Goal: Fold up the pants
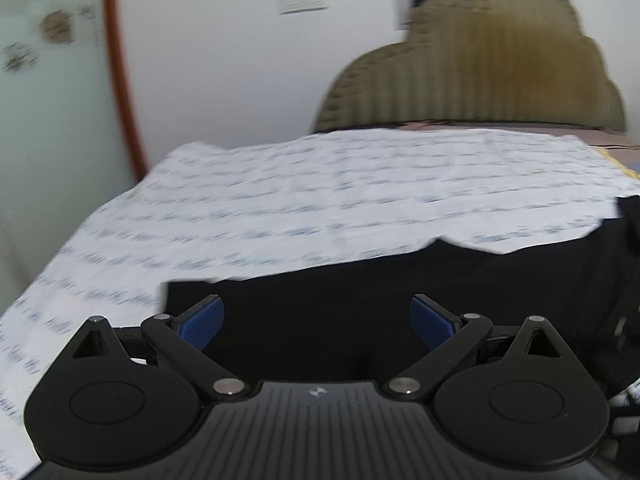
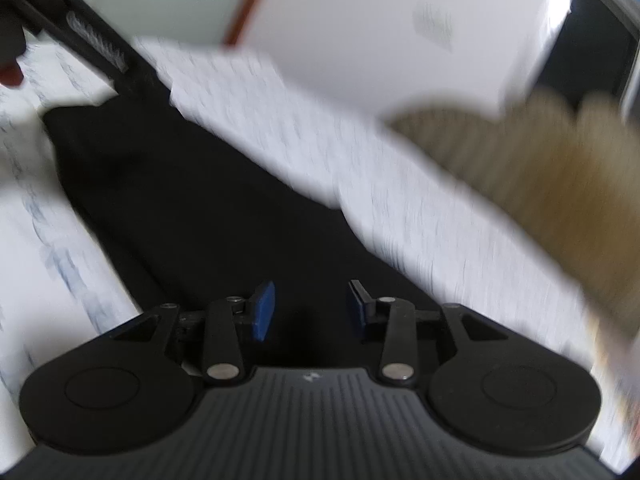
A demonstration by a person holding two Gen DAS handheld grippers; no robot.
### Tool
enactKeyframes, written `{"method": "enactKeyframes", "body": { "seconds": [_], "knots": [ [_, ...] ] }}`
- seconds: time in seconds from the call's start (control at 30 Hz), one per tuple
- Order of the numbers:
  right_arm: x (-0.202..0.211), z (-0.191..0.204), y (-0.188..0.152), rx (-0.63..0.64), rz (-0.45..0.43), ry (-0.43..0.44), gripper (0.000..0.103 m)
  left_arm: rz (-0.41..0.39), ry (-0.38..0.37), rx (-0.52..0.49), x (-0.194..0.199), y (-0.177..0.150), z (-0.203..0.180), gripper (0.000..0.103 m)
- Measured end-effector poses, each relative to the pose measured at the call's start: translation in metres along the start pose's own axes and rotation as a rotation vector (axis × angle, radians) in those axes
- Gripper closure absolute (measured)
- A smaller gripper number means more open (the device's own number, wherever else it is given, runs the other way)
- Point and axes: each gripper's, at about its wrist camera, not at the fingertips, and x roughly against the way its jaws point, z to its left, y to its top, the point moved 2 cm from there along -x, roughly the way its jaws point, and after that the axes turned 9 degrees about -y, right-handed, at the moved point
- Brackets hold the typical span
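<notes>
- The black pants (image 1: 400,300) lie flat on a bed covered with a white printed sheet (image 1: 300,184); an olive ribbed cushion (image 1: 472,68) stands at the far end by the wall.
- The left claw (image 1: 316,320) hovers over the near part of the pants, its blue pads spread wide with only dark cloth seen beyond the gap; it is released and grasps nothing.
- The right claw (image 2: 310,310) is also over the pants (image 2: 192,184), pads apart by a moderate gap with nothing between them; it is released too.
- From the right wrist view the long axis of the pants runs away from the claw toward the upper left, where the far end lies near a dark object (image 2: 96,40) too blurred to name.
- Both claws are directly above the cloth; judging by this, each is about equally near, and the next pinch would need a short descent onto an edge.
- No containers are in sight.
</notes>
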Motion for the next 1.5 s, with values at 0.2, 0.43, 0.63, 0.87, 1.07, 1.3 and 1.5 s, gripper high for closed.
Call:
{"method": "enactKeyframes", "body": {
  "seconds": [0.2,0.43,0.63,0.87,1.07,1.3,1.5],
  "knots": [
    [0.030,-0.048,-0.047,-0.245,0.018,0.161,0.069,0.009,-0.043,-0.008,-0.016,-0.006,-0.033,0.003],
    [0.034,-0.070,-0.059,-0.163,-0.066,-0.084,0.070,0.059,-0.066,0.053,-0.023,-0.028,-0.032,0.003],
    [0.024,-0.023,-0.050,0.215,-0.076,-0.104,0.073,0.042,-0.063,0.085,-0.016,-0.023,-0.021,0.003],
    [0.000,0.005,-0.041,0.319,-0.104,-0.084,0.100,0.059,-0.109,0.090,-0.015,-0.015,-0.026,0.003],
    [0.046,-0.001,-0.055,0.295,-0.110,-0.010,0.100,0.065,-0.153,0.077,-0.020,-0.006,-0.037,0.003],
    [0.046,0.012,-0.068,0.326,-0.079,-0.002,0.099,0.046,-0.195,-0.047,-0.035,-0.005,-0.089,0.003],
    [0.057,-0.032,-0.069,0.074,-0.086,0.049,0.096,-0.008,-0.173,-0.207,-0.057,-0.007,-0.135,0.003]
  ]
}}
